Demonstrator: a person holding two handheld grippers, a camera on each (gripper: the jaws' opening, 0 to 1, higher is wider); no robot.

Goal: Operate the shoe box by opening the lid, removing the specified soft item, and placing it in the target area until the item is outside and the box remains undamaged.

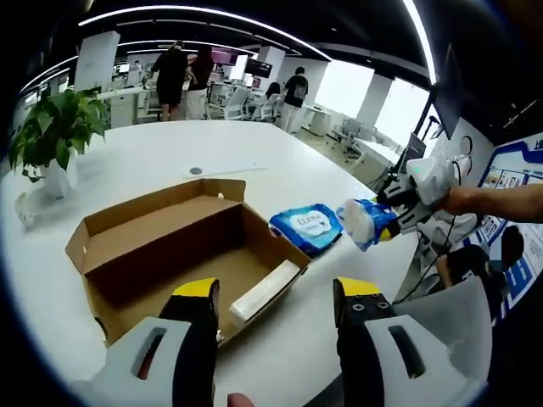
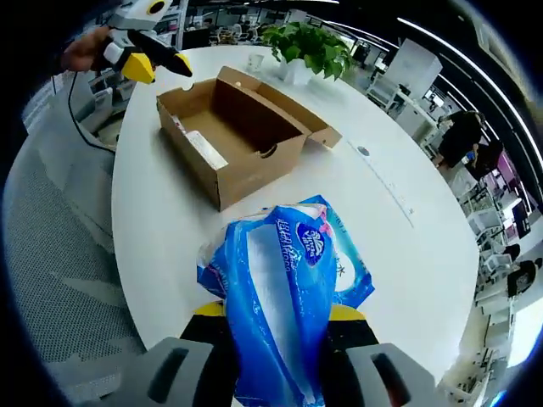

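Left gripper view: our left gripper (image 1: 276,318) hangs with jaws apart and empty before the open shoe box (image 1: 182,254).

Right gripper view: our right gripper (image 2: 276,326) clamps the blue tissue pack (image 2: 280,297) above the table (image 2: 407,254) edge. We should lower it flat beside the box before releasing.

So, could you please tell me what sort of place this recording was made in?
Most likely an open-plan office. The shoe box sits on a large white table beside a potted plant, with desks and office chairs behind, several people standing among them, and linear ceiling lights overhead.
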